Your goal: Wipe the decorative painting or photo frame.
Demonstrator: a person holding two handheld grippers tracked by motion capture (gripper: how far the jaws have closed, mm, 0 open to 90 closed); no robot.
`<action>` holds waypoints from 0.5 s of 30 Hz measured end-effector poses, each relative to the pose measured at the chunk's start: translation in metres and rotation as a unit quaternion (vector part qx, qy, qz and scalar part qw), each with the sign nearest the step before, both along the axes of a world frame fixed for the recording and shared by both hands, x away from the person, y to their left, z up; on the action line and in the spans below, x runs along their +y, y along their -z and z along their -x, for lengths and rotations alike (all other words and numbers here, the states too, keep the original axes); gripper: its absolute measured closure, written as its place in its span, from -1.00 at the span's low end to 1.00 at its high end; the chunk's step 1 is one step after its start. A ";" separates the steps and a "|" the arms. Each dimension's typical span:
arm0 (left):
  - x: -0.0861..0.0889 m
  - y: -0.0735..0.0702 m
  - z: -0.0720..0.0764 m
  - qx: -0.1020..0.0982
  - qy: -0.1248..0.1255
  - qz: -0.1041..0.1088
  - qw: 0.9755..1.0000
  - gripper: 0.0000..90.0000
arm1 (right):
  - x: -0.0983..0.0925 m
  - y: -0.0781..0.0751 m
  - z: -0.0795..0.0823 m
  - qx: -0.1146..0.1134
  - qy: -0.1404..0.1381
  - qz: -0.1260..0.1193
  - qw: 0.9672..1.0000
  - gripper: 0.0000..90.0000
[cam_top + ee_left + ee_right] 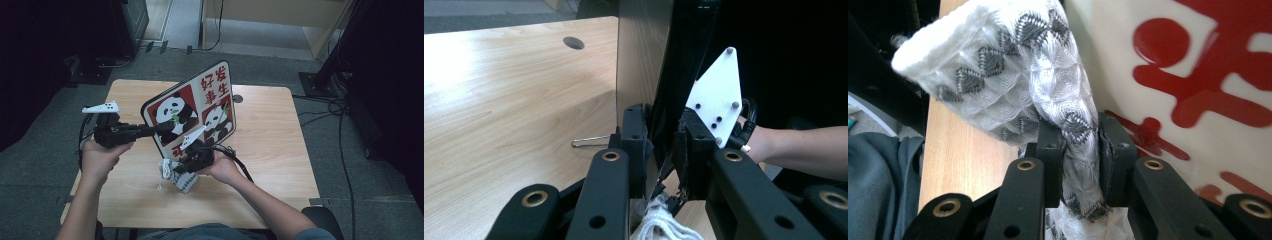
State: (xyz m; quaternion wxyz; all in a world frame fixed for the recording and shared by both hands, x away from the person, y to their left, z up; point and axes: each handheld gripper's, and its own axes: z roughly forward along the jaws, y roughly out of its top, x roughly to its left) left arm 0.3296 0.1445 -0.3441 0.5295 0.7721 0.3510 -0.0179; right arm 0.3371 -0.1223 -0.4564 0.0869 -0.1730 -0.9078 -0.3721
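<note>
A rectangular board [200, 100] printed with pandas and red characters stands tilted on edge above the wooden table [272, 145]. My left gripper [161, 128] is shut on its left edge; in the left gripper view the jaws [659, 145] clamp the board's thin dark edge [674, 60]. My right gripper [182, 169] is below the board's lower edge, shut on a white cloth [172, 175] with grey diamonds. The right gripper view has the pads [1080, 145] pinching the bunched cloth [998, 75] against the board's red-printed face [1198, 75]. The cloth [659, 225] also hangs below the left jaws.
A round cable hole [237, 98] sits in the table behind the board. A thin wire loop [589, 141] lies on the tabletop beside the board. Dark stands and cables [340, 107] are on the floor to the right, and dark equipment [95, 70] at the left.
</note>
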 end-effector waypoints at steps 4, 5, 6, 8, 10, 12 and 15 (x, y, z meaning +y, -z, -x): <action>0.000 0.000 0.000 0.000 0.000 0.002 1.000 0.72 | -0.005 0.001 -0.002 0.001 0.010 0.002 1.000 0.69; 0.000 0.001 0.000 0.000 0.000 0.003 1.000 0.72 | -0.007 0.001 -0.004 0.000 0.012 0.000 1.000 0.69; 0.000 0.001 0.000 0.000 0.000 0.003 1.000 0.72 | -0.008 0.002 -0.004 0.001 0.015 0.000 1.000 0.69; 0.000 0.001 0.000 0.001 -0.001 0.004 1.000 0.71 | -0.010 0.003 -0.005 0.002 0.019 -0.001 1.000 0.69; 0.000 0.001 0.000 0.001 -0.001 0.004 1.000 0.71 | -0.012 0.004 -0.006 0.003 0.022 -0.001 1.000 0.69; 0.000 0.001 0.000 0.001 -0.001 0.005 1.000 0.71 | -0.013 0.002 -0.007 0.001 0.025 0.001 1.000 0.69; 0.000 0.001 0.000 0.001 0.000 0.004 1.000 0.71 | -0.015 0.000 -0.008 0.004 0.029 -0.003 1.000 0.69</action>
